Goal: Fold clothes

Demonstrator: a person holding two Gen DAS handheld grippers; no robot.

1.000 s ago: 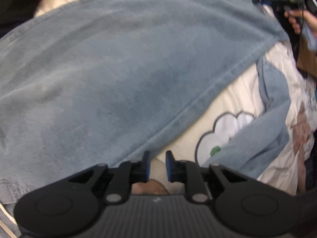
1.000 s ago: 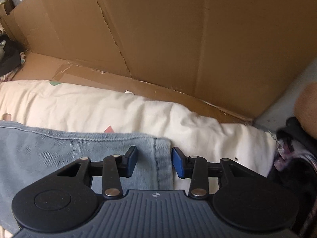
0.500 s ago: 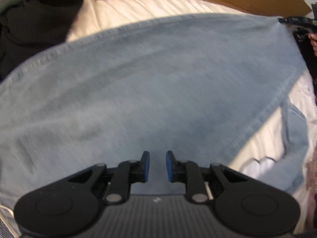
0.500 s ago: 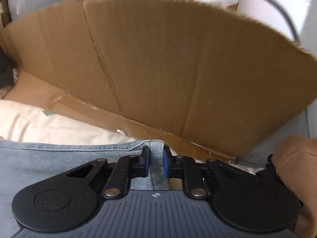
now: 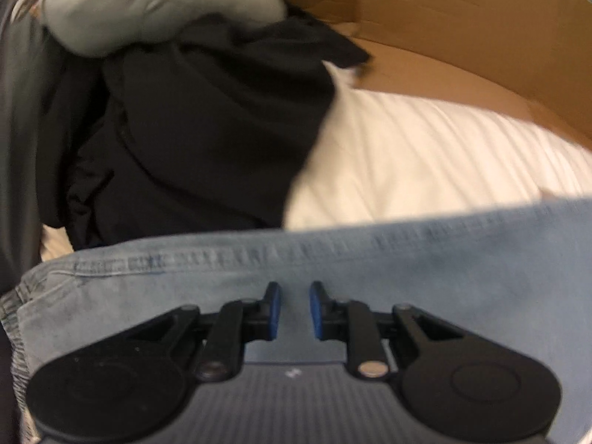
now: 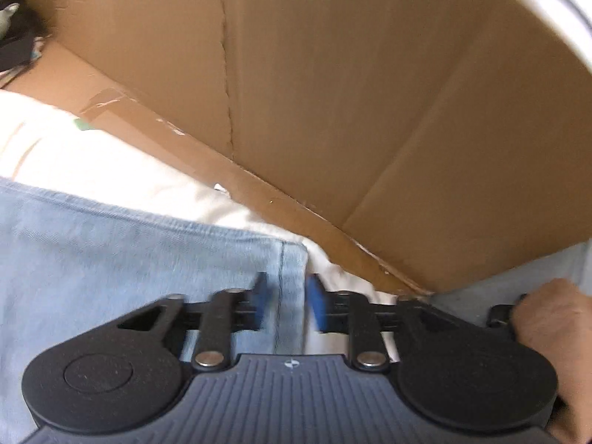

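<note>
jeans under both grippers, both open

jeans lie flat on the white bedding, seam edge just ahead of the left gripper. left jaws slightly apart over denim, holding nothing. right gripper straddles the hem corner, blurred, jaws apart with denim between them. black clothes ahead-left of the left gripper. cardboard ahead of the right.

A domestic bedroom is indicated: a cream bedsheet is spread under loose clothing, a dark garment pile is heaped on it, and a flattened cardboard sheet is propped behind.
</note>
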